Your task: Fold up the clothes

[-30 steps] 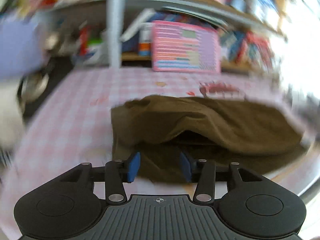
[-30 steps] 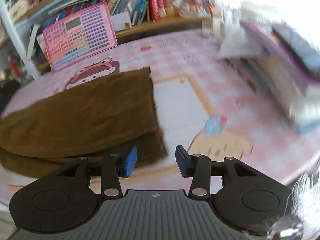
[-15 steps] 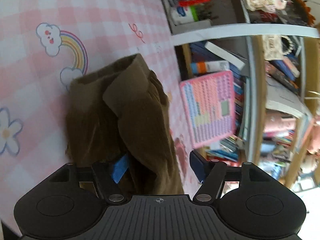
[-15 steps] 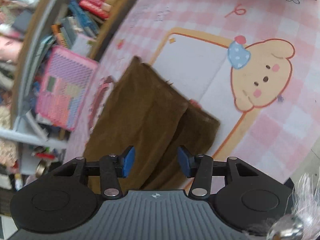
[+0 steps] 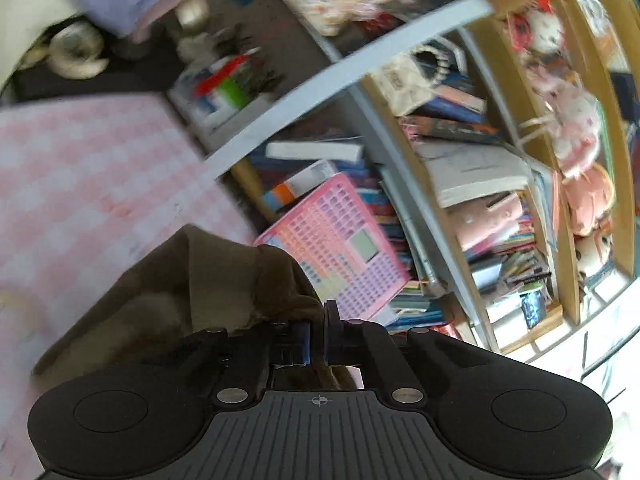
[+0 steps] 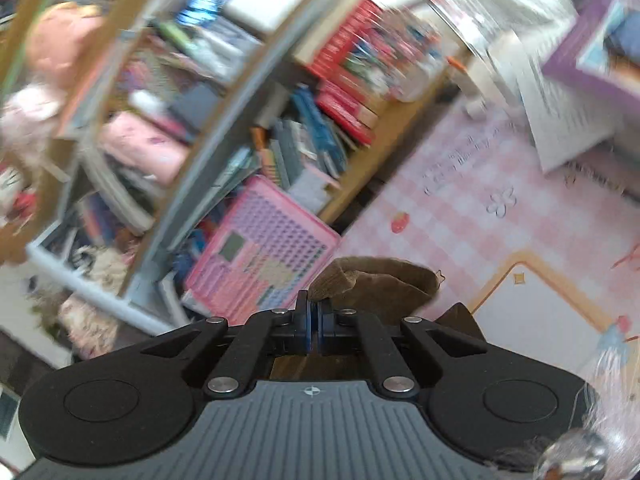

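The brown garment (image 5: 192, 292) is pinched at two places: the left gripper (image 5: 317, 334) has its jaws closed on a bunched edge of the cloth, and the right gripper (image 6: 313, 326) is likewise clamped on another edge (image 6: 376, 280). From the left grip the fabric drapes down onto the pink checked mat (image 5: 80, 168); the right view shows it over the mat (image 6: 500, 216) beside a cream panel with an orange border. Behind the garment a pink toy keyboard (image 5: 344, 252) leans against a crowded bookshelf (image 5: 460, 160). Both views are motion-blurred.
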`<state>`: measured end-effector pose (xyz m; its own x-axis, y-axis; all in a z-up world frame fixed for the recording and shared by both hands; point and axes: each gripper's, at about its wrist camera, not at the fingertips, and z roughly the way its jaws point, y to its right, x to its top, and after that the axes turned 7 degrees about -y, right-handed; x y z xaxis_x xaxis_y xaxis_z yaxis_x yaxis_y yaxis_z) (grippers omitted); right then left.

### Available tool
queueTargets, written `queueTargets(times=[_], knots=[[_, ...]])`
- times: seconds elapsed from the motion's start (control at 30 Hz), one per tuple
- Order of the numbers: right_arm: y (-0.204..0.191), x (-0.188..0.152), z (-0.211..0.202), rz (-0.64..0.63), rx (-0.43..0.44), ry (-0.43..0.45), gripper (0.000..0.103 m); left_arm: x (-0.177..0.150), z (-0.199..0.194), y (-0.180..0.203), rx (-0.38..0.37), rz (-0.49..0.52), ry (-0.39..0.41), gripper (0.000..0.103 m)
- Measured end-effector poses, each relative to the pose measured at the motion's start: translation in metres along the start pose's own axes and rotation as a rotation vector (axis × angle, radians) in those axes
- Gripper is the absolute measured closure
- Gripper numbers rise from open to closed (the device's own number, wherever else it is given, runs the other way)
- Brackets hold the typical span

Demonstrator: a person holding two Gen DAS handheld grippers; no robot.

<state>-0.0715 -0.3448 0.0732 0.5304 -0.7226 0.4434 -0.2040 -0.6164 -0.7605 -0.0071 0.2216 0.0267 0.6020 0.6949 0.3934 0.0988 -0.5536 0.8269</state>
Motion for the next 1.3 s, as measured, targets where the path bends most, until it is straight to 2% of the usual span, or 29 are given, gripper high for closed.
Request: queueTargets(times=[0.07,0.13,0.2,0.27,0.37,0.43,0.47,0.53,0.57,0.63,0.67,0.73,0.87,0.93,1.0,1.03,1.07,1.1,1.2,1.3], knots=[[0.018,-0.02,-0.005,0.003,-0.085,-0.067,0.1,-0.017,-0.002,-0.027,0.064,-0.074,-0.053,0.098],[0.051,-0.049,0.008,0.05,-0.233,-0.166,0.1,-0.037,0.002,-0.057,0.139,-0.149,-0.113,0.098],[0.056,-0.057,0.012,0.04,-0.272,-0.179,0.1,-0.056,0.006,-0.086,0.21,-0.222,-0.169,0.098],[0.053,-0.06,0.013,0.014,-0.281,-0.169,0.1,-0.06,0.007,-0.091,0.213,-0.246,-0.16,0.098],[0.048,-0.063,0.013,-0.025,-0.295,-0.154,0.1,-0.051,0.013,-0.081,0.206,-0.223,-0.159,0.098],[0.045,-0.066,0.014,-0.051,-0.304,-0.144,0.1,-0.043,0.009,-0.062,0.176,-0.162,-0.134,0.099],[0.044,-0.067,0.014,-0.064,-0.308,-0.139,0.1,-0.039,0.007,-0.052,0.161,-0.127,-0.12,0.099],[0.041,-0.07,0.015,-0.09,-0.317,-0.129,0.1,-0.036,-0.007,-0.019,0.124,0.034,-0.079,0.099],[0.039,-0.071,0.015,-0.103,-0.321,-0.124,0.1,-0.038,-0.012,-0.014,0.134,0.068,-0.076,0.099],[0.036,-0.073,0.016,-0.13,-0.33,-0.113,0.1,-0.041,-0.007,-0.028,0.19,0.039,-0.105,0.099],[0.042,-0.077,0.021,-0.125,-0.36,-0.136,0.1,-0.043,-0.004,-0.036,0.218,0.021,-0.12,0.099],[0.063,-0.086,0.036,-0.097,-0.439,-0.204,0.1,-0.049,0.004,-0.063,0.278,-0.079,-0.166,0.099],[0.072,-0.101,0.043,-0.114,-0.49,-0.208,0.099,-0.057,0.006,-0.071,0.285,-0.082,-0.171,0.095],[0.068,-0.103,0.044,-0.146,-0.511,-0.207,0.098,-0.056,0.005,-0.074,0.284,-0.09,-0.175,0.089],[0.062,-0.104,0.047,-0.158,-0.526,-0.194,0.092,-0.053,-0.003,-0.075,0.3,-0.085,-0.167,0.069],[0.061,-0.104,0.043,-0.155,-0.532,-0.183,0.077,-0.053,-0.008,-0.074,0.3,-0.078,-0.152,0.062],[0.059,-0.104,0.039,-0.152,-0.537,-0.172,0.061,-0.052,-0.014,-0.073,0.3,-0.072,-0.137,0.045],[0.058,-0.104,0.036,-0.148,-0.546,-0.161,0.058,-0.052,-0.021,-0.073,0.302,-0.076,-0.119,0.034],[0.062,-0.105,0.03,-0.118,-0.563,-0.167,0.058,-0.054,-0.037,-0.082,0.311,-0.133,-0.075,0.032],[0.069,-0.107,0.034,-0.077,-0.56,-0.198,0.058,-0.058,-0.033,-0.092,0.318,-0.188,-0.083,0.032]])
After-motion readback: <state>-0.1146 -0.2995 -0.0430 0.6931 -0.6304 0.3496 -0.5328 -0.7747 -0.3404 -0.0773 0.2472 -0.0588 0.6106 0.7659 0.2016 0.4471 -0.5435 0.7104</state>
